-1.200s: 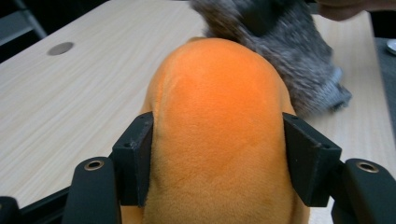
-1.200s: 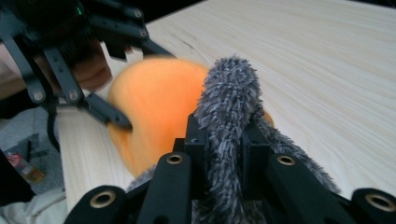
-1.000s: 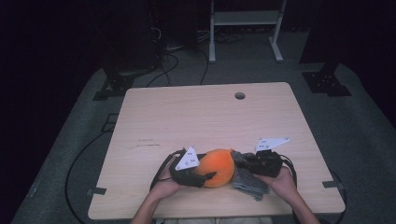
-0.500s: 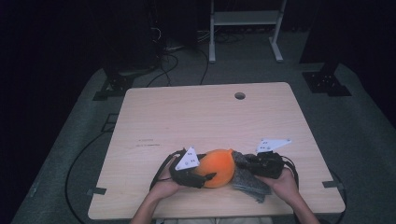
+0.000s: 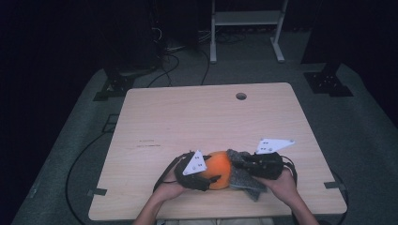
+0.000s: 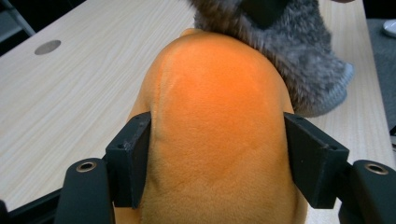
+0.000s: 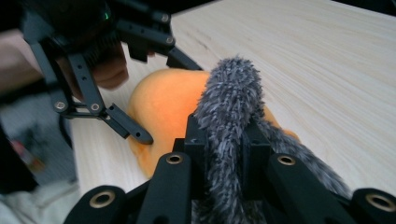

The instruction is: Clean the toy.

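The work in hand looks like pulling a fuzzy grey cover (image 5: 244, 174) off, or onto, an orange plush toy (image 5: 219, 168); which of the two cannot be told from this moment alone; the toy lies near the front edge of the table (image 5: 202, 122), between the person's two hands.

The left claw (image 6: 217, 161) holds the toy; its two black jaws press into the orange plush on either side, and the fabric bulges out between and above them; from above, the left claw (image 5: 199, 171) sits just left of the toy.

The right claw (image 7: 223, 140) is clamped tight on a fold of the grey cover, which stands up between its jaws as a furry ridge; the rest of the cover drapes over the toy's far end and down onto the table; from above, the right claw (image 5: 263, 164) sits just right of the toy, touching the cover.

So the step is a two-handed one: one hand anchors, the other works the fabric; the next move probably calls for the left claw to keep its hold firm while the right draws the cover along the toy's length; a soft body may slip or squash, so the pull should be slow and in line with the toy.
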`<state>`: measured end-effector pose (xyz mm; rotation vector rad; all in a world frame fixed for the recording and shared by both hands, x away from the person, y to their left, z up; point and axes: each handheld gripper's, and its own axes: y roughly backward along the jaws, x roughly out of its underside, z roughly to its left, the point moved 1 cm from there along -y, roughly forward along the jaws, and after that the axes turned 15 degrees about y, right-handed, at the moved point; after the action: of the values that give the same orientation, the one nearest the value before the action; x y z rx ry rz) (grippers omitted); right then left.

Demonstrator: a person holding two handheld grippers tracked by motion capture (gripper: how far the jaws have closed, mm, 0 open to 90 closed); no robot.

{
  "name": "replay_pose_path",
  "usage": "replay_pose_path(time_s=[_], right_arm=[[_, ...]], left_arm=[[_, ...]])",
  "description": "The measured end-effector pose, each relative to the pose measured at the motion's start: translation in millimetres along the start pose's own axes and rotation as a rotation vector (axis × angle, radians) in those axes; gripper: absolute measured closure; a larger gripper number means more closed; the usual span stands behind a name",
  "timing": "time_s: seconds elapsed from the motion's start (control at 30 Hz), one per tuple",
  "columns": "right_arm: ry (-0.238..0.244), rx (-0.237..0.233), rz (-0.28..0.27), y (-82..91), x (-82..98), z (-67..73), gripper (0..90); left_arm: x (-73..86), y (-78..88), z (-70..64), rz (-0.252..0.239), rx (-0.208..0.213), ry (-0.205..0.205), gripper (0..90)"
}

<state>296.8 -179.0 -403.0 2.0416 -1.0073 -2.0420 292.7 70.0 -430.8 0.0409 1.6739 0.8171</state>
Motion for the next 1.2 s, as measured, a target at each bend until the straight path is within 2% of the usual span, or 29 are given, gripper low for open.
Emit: replay_pose_path(time_s=[0.07,0.13,0.2,0.27,0.37,0.43,0.47,0.57,0.6,0.63,0.67,0.73,0.77,0.8,0.9,0.97,1.0,1.03,1.07,1.1,1.13,1.17,1.2], right_arm=[[0.016,0.010,0.040,-7.2,3.3,0.5,76.5],[-0.007,0.010,0.061,-6.6,10.0,-4.6,76.7],[0.003,0.052,0.120,-2.7,15.7,-7.2,76.6],[-0.012,0.044,0.093,0.5,15.7,-5.3,76.5],[0.022,0.001,0.009,1.1,0.7,4.1,76.3],[0.055,-0.003,0.036,-5.9,-2.4,7.5,76.3],[0.053,-0.007,0.047,-9.2,0.3,7.3,76.5],[0.026,-0.029,0.038,-8.6,6.8,5.3,76.6],[0.041,-0.021,0.051,-7.4,7.1,5.1,76.6],[0.044,-0.016,0.059,-6.4,7.9,4.5,76.6],[0.041,-0.011,0.065,-5.5,9.2,2.9,76.6],[0.046,0.024,0.114,-3.7,11.7,-0.7,76.5],[0.029,0.028,0.119,-2.0,13.0,-2.6,76.5],[0.007,0.026,0.098,0.6,12.7,-3.0,76.6],[0.048,0.001,0.036,2.6,-0.6,6.0,76.4],[0.070,-0.005,0.041,-0.8,-5.3,9.1,76.3],[0.078,-0.009,0.051,-2.9,-4.3,8.8,76.4],[0.070,-0.015,0.053,-4.1,-1.3,7.2,76.5],[0.060,-0.019,0.054,-4.4,2.3,5.1,76.6],[0.050,-0.020,0.052,-3.6,5.4,3.3,76.6],[0.037,-0.017,0.050,-2.0,7.5,1.3,76.6],[0.030,-0.011,0.054,-0.4,8.8,-0.7,76.5],[0.028,-0.004,0.062,0.7,9.7,-2.5,76.5]], left_arm=[[1.0,-0.1,0.1,0.005,-0.004,-0.002,30.6],[1.3,0.0,1.7,0.001,-0.001,0.014,30.7],[0.9,0.3,2.6,0.001,0.000,0.025,30.6],[0.4,-0.6,1.7,0.000,-0.001,0.024,30.1],[-1.3,-1.8,0.2,0.002,-0.001,0.025,29.7],[-2.2,0.3,1.6,0.009,0.022,0.036,26.9],[-3.2,2.8,4.3,0.005,0.045,0.055,23.5],[-4.2,7.1,15.1,-0.027,0.103,0.151,16.4],[-3.8,6.5,17.2,-0.033,0.113,0.179,16.5],[-3.2,5.4,18.2,-0.030,0.113,0.188,17.6],[-2.7,5.0,17.5,-0.024,0.096,0.184,20.3],[-2.8,4.9,15.5,-0.023,0.077,0.178,26.5],[-3.2,4.0,13.6,-0.023,0.067,0.175,28.0],[-3.9,2.5,11.5,-0.018,0.060,0.164,28.5],[-7.0,-1.6,3.5,-0.019,0.057,0.132,29.0],[-8.9,-0.9,0.9,-0.009,0.061,0.121,27.1],[-9.2,1.7,3.0,-0.016,0.081,0.128,24.3],[-9.0,4.7,7.3,-0.035,0.109,0.151,20.5],[-8.4,7.4,12.8,-0.055,0.129,0.192,19.4],[-7.6,8.2,18.0,-0.056,0.121,0.238,17.7],[-6.1,7.0,21.4,-0.036,0.122,0.267,15.8],[-3.7,5.2,21.9,-0.028,0.129,0.272,16.1],[-1.9,3.6,19.8,-0.031,0.122,0.257,19.4]])
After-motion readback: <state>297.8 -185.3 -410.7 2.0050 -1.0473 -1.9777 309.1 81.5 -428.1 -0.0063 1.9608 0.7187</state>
